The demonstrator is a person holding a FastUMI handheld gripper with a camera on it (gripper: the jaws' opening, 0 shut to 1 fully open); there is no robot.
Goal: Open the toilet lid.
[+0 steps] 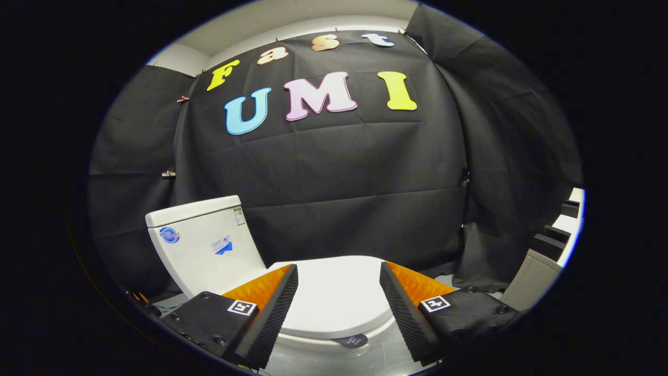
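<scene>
Toilet lid down, tongs spread wide above it.

The white toilet lid [336, 292] lay flat and closed in the lower centre of the frame, seen between the two fingers. The tongs [338, 279] were released, gripping nothing. The cistern [201, 245] stood at lower left, with black cloth [339, 183] hung behind across the middle.
</scene>
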